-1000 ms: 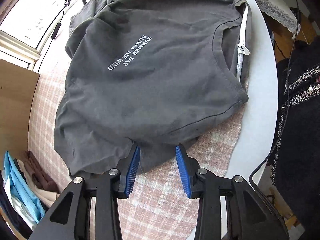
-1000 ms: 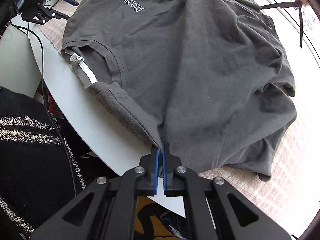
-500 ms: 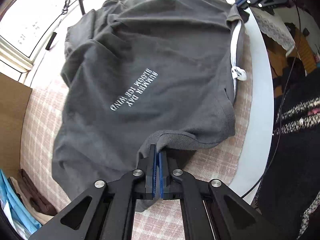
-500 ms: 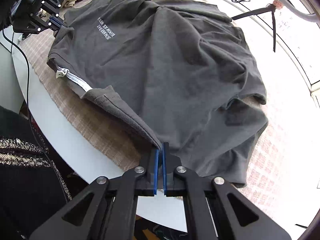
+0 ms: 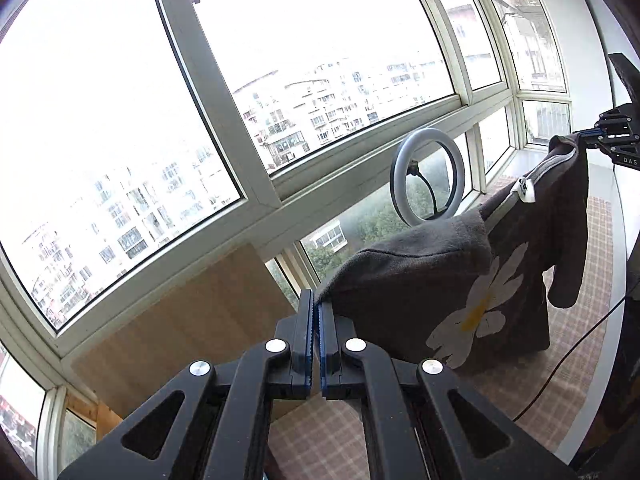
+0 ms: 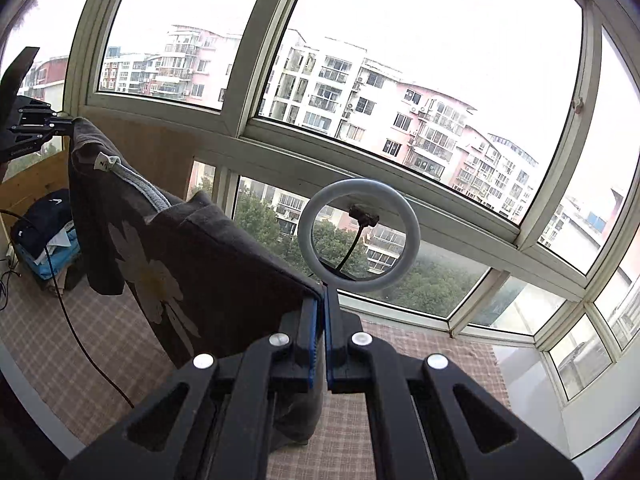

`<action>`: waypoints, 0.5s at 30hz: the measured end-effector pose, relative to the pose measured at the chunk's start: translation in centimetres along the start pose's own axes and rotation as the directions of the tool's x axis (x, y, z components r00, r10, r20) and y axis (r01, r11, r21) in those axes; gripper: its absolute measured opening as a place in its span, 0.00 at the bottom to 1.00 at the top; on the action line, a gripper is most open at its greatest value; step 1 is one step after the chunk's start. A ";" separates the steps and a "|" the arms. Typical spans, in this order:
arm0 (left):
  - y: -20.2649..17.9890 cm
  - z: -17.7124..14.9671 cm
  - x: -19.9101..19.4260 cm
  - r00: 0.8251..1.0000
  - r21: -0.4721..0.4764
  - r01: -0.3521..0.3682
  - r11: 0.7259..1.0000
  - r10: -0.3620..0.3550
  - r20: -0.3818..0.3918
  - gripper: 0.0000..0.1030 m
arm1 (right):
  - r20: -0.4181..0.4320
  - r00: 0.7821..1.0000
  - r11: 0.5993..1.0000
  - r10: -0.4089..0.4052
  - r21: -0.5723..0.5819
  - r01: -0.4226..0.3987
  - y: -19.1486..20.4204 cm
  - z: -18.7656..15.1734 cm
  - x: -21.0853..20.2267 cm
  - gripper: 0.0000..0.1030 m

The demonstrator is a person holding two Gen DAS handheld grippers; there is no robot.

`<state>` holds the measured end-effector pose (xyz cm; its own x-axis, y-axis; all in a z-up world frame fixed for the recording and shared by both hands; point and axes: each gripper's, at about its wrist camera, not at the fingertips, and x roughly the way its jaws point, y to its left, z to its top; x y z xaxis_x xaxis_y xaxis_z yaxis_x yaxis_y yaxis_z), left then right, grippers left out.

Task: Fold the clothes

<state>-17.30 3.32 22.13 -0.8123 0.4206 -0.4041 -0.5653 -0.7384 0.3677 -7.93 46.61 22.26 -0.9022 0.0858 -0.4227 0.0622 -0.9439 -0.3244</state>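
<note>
Left wrist view is mostly window (image 5: 160, 120), big white-framed panes with apartment blocks outside, all way beyond the jaws. Below them is the worktop (image 5: 580, 360) in its pink checked cloth. The dark grey t-shirt (image 5: 420, 292) is up off that cloth, hanging stretched between the two grippers with a white daisy print facing this camera. The left gripper (image 5: 315, 312) has its blue-lined jaws pinched tight on one shoulder corner, fabric running off to the right of them. The right gripper (image 6: 321, 304) is clamped on the other shoulder, shirt trailing to the left of its jaws. A ring light (image 6: 359, 236) sits just past the jaws in the right wrist view. The tiny white neck tag (image 5: 525, 190) dangles along the collar.
</note>
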 end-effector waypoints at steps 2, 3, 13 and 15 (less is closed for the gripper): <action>0.3 2.3 -2.8 0.997 0.009 -0.061 0.998 0.060 0.048 0.02 | 0.085 0.996 1.000 -0.019 0.006 0.019 -1.1 3.1 -3.5 0.03; 0.4 3.4 -4.2 0.993 0.013 -0.093 0.996 0.092 0.073 0.02 | 0.116 0.993 1.000 -0.031 0.003 0.030 -1.5 4.4 -4.9 0.03; 2.0 9.9 -16.8 0.919 -0.044 -0.285 0.957 0.286 0.271 0.02 | 0.287 0.949 0.986 -0.129 -0.060 0.153 -2.7 11.5 -13.5 0.03; 1.9 10.1 -17.5 0.917 -0.035 -0.300 0.953 0.299 0.266 0.02 | 0.297 0.945 0.985 -0.135 -0.064 0.161 -2.9 12.0 -13.3 0.03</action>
<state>-5.60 -0.15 38.41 -0.9516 0.3051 -0.0382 -0.2898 -0.8485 0.4427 -1.25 44.39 38.93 -0.9881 0.1134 -0.1041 -0.0563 -0.8956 -0.4412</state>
